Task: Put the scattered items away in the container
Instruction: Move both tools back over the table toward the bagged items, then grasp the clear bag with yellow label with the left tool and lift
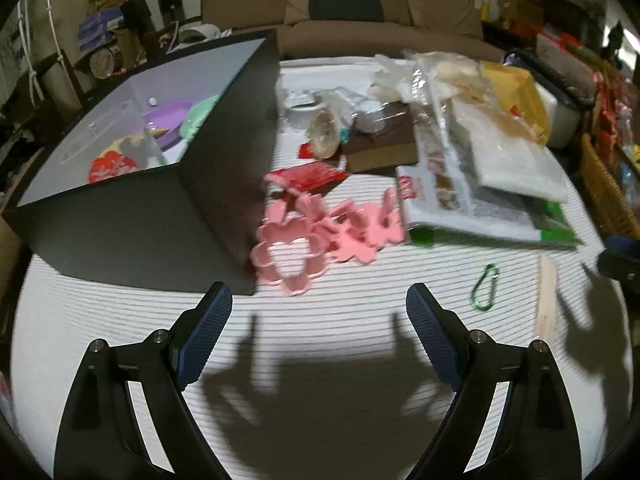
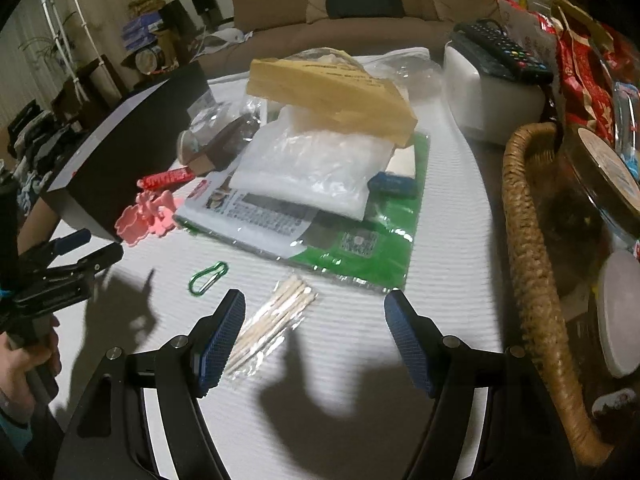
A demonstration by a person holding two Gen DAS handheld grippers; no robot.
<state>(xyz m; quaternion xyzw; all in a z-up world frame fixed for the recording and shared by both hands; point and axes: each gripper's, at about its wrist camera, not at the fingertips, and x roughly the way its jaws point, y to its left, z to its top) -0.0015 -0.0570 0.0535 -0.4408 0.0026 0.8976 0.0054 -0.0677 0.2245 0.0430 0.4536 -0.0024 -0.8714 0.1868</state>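
Note:
A black box (image 1: 132, 216) with a pale inside stands at the left and holds coloured items; it also shows in the right wrist view (image 2: 120, 168). Pink cookie cutters (image 1: 316, 236) lie beside its right wall, also in the right wrist view (image 2: 148, 212). A green carabiner (image 1: 486, 288) (image 2: 208, 277) lies on the white cloth. A clear packet of wooden sticks (image 2: 276, 320) lies just ahead of my right gripper (image 2: 314, 304), nearer its left finger. My right gripper is open and empty. My left gripper (image 1: 320, 296) is open and empty, just short of the cutters.
A pile of plastic bags, a yellow envelope and a green-edged packet (image 2: 320, 168) fills the table's middle. A red wrapper (image 1: 308, 176) and tape rolls lie behind the cutters. A wicker basket (image 2: 532, 260) stands at the right, a white appliance (image 2: 492, 88) behind it. A sofa is beyond.

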